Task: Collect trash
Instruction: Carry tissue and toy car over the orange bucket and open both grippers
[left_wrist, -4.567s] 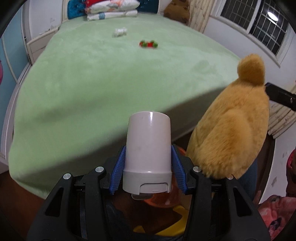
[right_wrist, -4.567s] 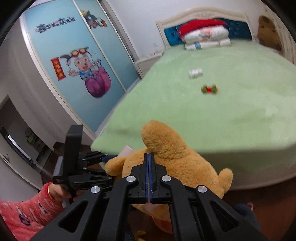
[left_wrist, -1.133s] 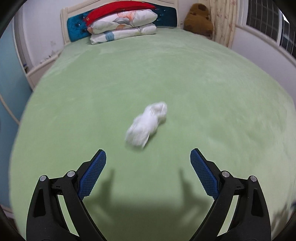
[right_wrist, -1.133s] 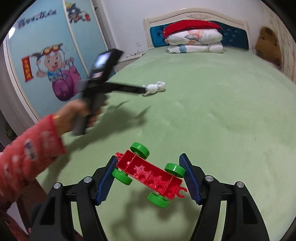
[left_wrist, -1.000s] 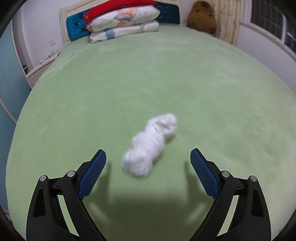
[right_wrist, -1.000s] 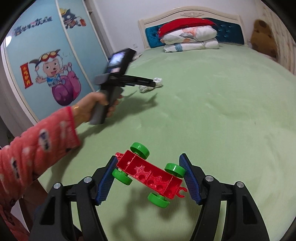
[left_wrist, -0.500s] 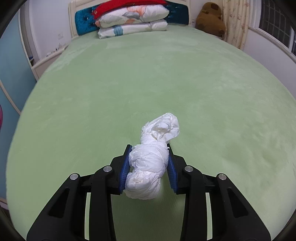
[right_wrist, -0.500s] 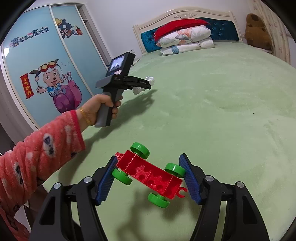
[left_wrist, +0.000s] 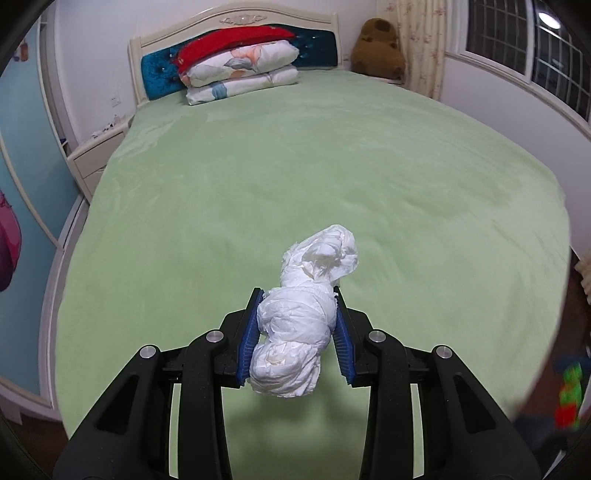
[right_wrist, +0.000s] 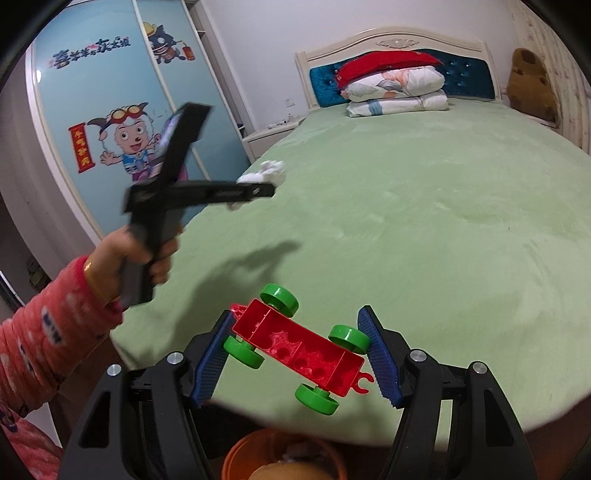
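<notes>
My left gripper (left_wrist: 297, 325) is shut on a crumpled white tissue wad (left_wrist: 303, 325) and holds it above the green bed (left_wrist: 295, 166). The same gripper (right_wrist: 258, 190) and wad (right_wrist: 264, 173) show in the right wrist view, lifted over the bed's left edge. My right gripper (right_wrist: 295, 350) is shut on a red toy car with green wheels (right_wrist: 299, 345), held upside down above the bed's foot edge. The toy car also shows blurred at the far right of the left wrist view (left_wrist: 569, 391).
An orange bin (right_wrist: 280, 458) with something tan inside sits on the floor right below my right gripper. Folded bedding and a red pillow (left_wrist: 240, 62) lie at the headboard. A brown plush (left_wrist: 378, 48) sits at the far right corner. A nightstand (left_wrist: 96, 155) and wardrobe doors (right_wrist: 110, 110) are left.
My left gripper closed on the tissue wad and lifted it off the bed, drawing back toward the foot. My right gripper, still holding the toy car, pulled back over the orange bin.
</notes>
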